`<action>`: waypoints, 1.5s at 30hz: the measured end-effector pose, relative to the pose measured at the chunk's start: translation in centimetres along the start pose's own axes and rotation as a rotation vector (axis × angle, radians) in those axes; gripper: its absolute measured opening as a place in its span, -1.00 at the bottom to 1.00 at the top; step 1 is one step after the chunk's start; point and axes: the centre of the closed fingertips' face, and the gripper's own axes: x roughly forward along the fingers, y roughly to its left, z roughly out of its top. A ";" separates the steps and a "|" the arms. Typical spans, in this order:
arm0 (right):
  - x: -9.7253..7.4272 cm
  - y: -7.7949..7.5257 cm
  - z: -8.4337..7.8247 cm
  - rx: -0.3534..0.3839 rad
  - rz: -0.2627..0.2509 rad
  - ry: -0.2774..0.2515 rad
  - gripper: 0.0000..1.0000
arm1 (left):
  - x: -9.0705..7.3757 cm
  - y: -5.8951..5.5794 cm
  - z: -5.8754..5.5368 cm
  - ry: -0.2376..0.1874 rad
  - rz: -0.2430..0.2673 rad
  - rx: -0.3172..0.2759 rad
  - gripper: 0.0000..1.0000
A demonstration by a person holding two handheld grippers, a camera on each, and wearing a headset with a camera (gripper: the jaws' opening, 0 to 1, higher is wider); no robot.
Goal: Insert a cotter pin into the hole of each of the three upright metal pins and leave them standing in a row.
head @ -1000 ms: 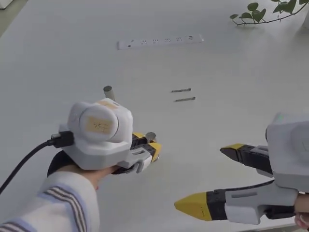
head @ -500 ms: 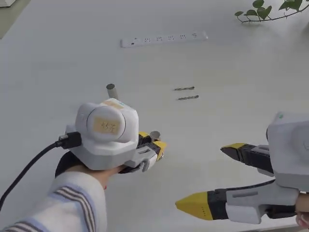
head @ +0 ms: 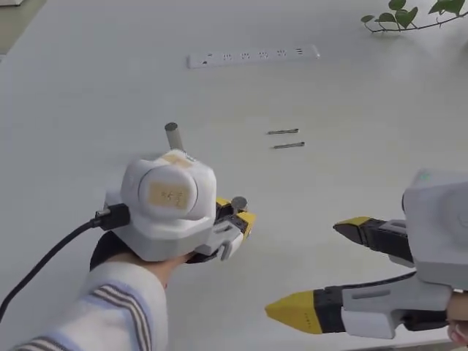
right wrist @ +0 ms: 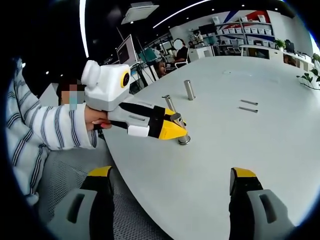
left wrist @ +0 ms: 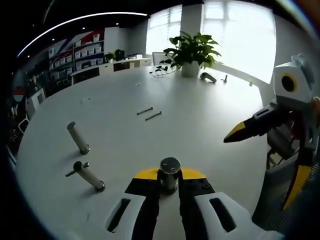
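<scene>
**White table, one pin clamped, right jaws wide**

White table (head: 88,88) runs out to a power strip (head: 252,56) and a plant (head: 409,14) at the far side.

Left gripper view, far left: bare pin (left wrist: 79,138) stands upright. Just nearer, second pin (left wrist: 89,176) is also upright, with a cotter (left wrist: 75,170) through its head and an end showing on each side. In the head view one pin top rises beyond the left gripper's housing, which cuts off its foot.

Centre: left gripper (left wrist: 170,181) is closed on the third pin (left wrist: 169,166), clamped on the shank just under the head. From this side the jaws hide the shank below. In the right gripper view the foot looks to sit on the table, though it is small and hard to be sure of.

Right of centre: two loose cotters (left wrist: 145,110) lie side by side, flat, well apart from all three pins. They are too small to tell which end is which.

Far right, head view: right gripper (head: 301,268) has its jaws spread wide and empty, near the table's front edge. The frame cuts off its housing and the hand behind it.
</scene>
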 end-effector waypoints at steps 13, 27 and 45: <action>0.1 0.3 -0.1 -0.013 0.007 0.008 0.90 | -0.1 -0.3 -0.5 -0.016 -0.013 0.028 -0.52; -0.2 0.0 0.5 -0.043 0.005 0.020 0.90 | -4.9 0.0 1.8 -0.126 -0.140 0.011 0.19; -0.4 -1.9 1.4 -0.073 -0.014 0.048 0.90 | -9.8 1.0 -0.1 -0.136 -0.161 -0.059 0.93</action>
